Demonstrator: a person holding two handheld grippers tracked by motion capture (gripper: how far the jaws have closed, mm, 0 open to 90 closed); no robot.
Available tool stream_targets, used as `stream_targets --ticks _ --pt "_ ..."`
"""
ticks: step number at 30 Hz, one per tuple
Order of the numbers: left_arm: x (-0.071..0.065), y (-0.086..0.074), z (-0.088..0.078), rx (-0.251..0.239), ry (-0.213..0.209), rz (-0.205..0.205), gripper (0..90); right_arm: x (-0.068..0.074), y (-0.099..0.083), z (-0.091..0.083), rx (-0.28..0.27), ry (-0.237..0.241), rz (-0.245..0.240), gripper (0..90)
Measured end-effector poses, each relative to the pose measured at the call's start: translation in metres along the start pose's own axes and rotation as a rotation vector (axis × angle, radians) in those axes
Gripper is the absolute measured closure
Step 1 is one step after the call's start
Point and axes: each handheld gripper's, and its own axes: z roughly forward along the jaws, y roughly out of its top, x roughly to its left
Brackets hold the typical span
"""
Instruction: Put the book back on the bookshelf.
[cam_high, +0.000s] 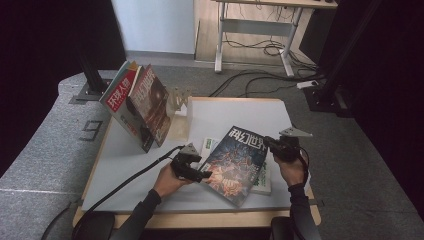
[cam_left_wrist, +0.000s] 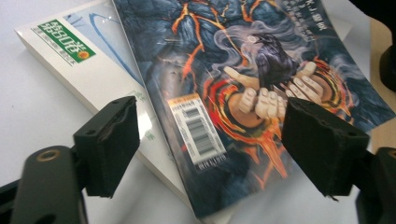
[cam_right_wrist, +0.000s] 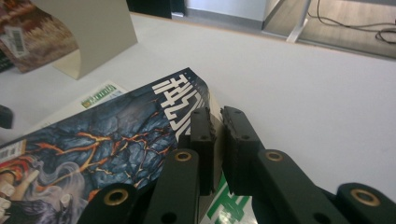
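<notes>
Dark glossy science-fiction magazine (cam_high: 234, 162), pinched at its far edge by the right gripper (cam_right_wrist: 215, 122), needed a steady lift while the left gripper (cam_left_wrist: 210, 140) stood wide and empty.

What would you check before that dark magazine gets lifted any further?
1. Right tool shut on the dark magazine's edge: ok, jaws nearly together with the cover between them.
2. Left tool clear of the magazine: ok, jaws stand wide apart, pads not touching it.
3. Magazine free of the white book under it: cannot tell, it lies across that book.
4. Room among the magazines leaning at the stand: cannot tell from here.
5. Cable from the left tool clear of the magazine: ok, it trails off toward the table's near left edge.
</notes>
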Motion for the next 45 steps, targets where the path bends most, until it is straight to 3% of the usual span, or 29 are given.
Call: stream_targets --ticks 13,18,23,26,30,33,39,45 --pt "0.014 0.012 0.008 0.009 -0.025 -0.016 8.7 0.019 0.022 -0.011 -0.053 0.042 -0.053 82.5" --pt "0.017 0.015 0.011 0.031 -0.010 0.014 9.6 0.027 0.028 -0.012 -0.069 0.081 -0.079 82.5" --pt "0.016 0.018 0.015 0.033 -0.014 0.035 15.0 0.038 0.034 -0.012 -0.075 0.102 -0.113 82.5" --pt "0.019 0.018 0.016 0.030 -0.027 0.026 18.6 0.042 0.037 -0.013 -0.077 0.112 -0.128 82.5" --pt "0.020 0.018 0.015 0.038 -0.056 0.032 29.0 0.045 0.040 -0.013 -0.079 0.128 -0.134 82.5" --pt "0.020 0.018 0.014 0.045 -0.055 0.034 30.4 0.045 0.040 -0.013 -0.080 0.136 -0.132 82.5" --pt "0.022 0.020 0.005 0.060 -0.061 0.030 43.0 0.042 0.040 -0.014 -0.085 0.167 -0.113 82.4" --pt "0.022 0.019 -0.002 0.032 -0.079 0.005 55.3 0.040 0.038 -0.014 -0.080 0.196 -0.095 82.2"
